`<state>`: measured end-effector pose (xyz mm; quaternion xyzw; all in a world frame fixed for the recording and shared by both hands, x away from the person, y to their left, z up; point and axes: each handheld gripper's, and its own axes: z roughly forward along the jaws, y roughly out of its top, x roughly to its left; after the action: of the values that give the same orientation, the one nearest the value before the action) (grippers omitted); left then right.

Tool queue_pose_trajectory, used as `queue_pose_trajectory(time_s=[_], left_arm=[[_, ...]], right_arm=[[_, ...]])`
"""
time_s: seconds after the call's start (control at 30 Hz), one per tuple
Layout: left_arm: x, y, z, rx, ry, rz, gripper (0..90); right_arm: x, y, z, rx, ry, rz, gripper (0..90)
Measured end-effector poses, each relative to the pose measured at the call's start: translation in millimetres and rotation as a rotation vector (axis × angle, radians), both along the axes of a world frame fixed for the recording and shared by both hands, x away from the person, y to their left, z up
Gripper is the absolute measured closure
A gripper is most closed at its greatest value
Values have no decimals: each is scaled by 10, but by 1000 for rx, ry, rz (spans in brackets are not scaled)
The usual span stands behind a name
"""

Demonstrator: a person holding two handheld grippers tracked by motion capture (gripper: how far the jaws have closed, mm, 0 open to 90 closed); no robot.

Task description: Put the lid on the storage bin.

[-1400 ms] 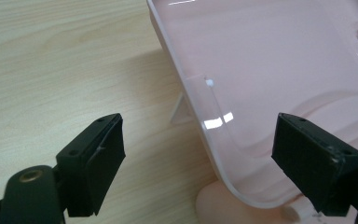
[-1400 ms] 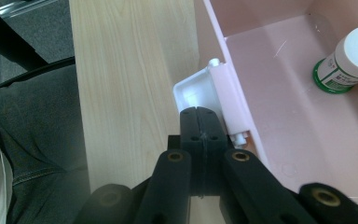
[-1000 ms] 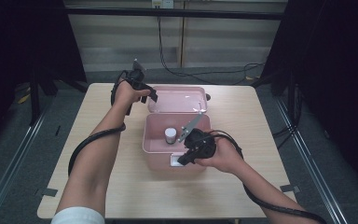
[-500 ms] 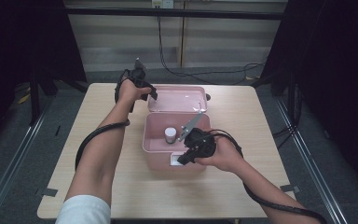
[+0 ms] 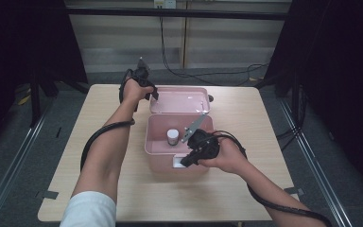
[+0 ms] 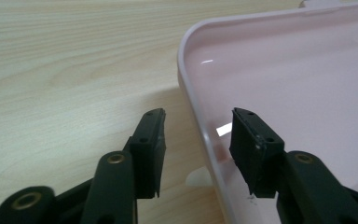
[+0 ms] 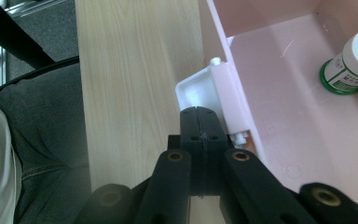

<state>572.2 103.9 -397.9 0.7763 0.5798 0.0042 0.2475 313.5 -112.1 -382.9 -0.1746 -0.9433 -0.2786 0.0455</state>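
Note:
A pink box (image 5: pixel 163 158) stands open mid-table, its lid (image 5: pixel 179 100) lying back flat behind it. Inside stands a small white bottle (image 5: pixel 172 136) with a green-edged label (image 7: pixel 354 60). My left gripper (image 5: pixel 151 92) is at the lid's far left corner. Its jaws (image 6: pixel 198 116) straddle the lid's rim (image 6: pixel 186 84), one outside, one inside; they have just been closing, and gaps remain on both sides. My right gripper (image 5: pixel 186 161) is shut at the box's front wall, its tips (image 7: pixel 199 112) against the white latch (image 7: pixel 198 91). I see nothing between those jaws.
The wooden table (image 5: pixel 99 109) has bare room left, right and in front of the box. Black cables trail from both grippers over the table. The table's near edge (image 7: pixel 86 140) lies close behind the right gripper, with the person's lap beyond it.
The left gripper has shifted only slightly at the lid's corner. The right hand, the box and the bottle are where they were.

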Motion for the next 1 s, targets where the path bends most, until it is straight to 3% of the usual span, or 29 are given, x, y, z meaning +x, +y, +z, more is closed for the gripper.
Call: queue_pose_trajectory(time_s=[0.13, 0.33, 1.0], left_arm=[[7, 6, 16, 12, 6, 3, 696], [7, -24, 51, 6, 24, 5, 795], [-47, 6, 217, 20, 28, 20, 819]], right_arm=[[3, 6, 0, -2, -5, 1, 900], [6, 0, -2, -1, 0, -1, 900], [-1, -12, -12, 6, -5, -8, 900]])
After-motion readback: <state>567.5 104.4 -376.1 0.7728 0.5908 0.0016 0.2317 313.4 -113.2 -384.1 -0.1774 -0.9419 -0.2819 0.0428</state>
